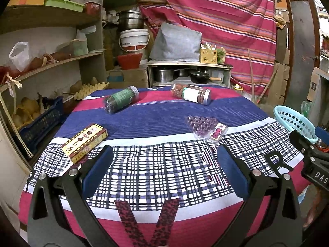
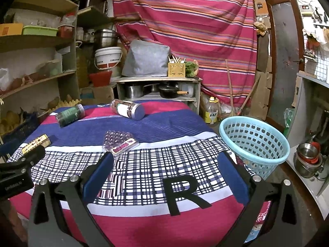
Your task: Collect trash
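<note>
On the cloth-covered table [image 1: 164,111] lie several pieces of trash. A yellow and brown carton [image 1: 84,142] [image 2: 36,143] rests at the near left. A green-labelled jar [image 1: 121,99] [image 2: 70,115] lies on its side at the back left, a white-labelled jar [image 1: 191,95] [image 2: 127,109] at the back middle. A clear blister pack of purple beads [image 1: 206,128] [image 2: 120,142] sits in the centre. The light blue basket [image 2: 255,146] [image 1: 294,121] stands off the table's right edge. My left gripper [image 1: 164,160] and right gripper [image 2: 166,164] both hover open over the near checked cloth, holding nothing.
Wooden shelves [image 1: 51,61] with boxes and bags fill the left side. A low cabinet [image 2: 158,90] with pots stands behind the table under a striped hanging cloth [image 2: 185,30]. A yellow oil bottle [image 2: 211,113] sits on the floor. Steel vessels [image 2: 308,158] stand at the far right.
</note>
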Tool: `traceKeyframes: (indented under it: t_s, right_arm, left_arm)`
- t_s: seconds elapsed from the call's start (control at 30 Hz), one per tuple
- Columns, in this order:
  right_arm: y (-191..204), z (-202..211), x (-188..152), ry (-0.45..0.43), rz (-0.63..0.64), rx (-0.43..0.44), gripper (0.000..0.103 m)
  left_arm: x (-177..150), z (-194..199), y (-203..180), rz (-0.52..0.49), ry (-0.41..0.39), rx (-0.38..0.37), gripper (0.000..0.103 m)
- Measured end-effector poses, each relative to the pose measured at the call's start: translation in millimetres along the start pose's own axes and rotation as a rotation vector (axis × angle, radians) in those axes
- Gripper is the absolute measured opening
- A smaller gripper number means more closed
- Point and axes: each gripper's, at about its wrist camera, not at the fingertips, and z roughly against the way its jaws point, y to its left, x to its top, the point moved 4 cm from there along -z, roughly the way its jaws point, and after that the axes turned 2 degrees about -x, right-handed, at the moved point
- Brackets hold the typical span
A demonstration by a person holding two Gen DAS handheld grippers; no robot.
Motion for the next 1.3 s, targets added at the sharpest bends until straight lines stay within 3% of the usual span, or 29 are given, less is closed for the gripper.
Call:
traceKeyframes:
  t_s: [1.3]
  right_arm:
    - [-3.2,-1.3,0.2,0.004,0.000,-0.004,0.098]
  left_arm:
    - [0.1,-0.6,0.2,0.000,0.003,0.000,0.098]
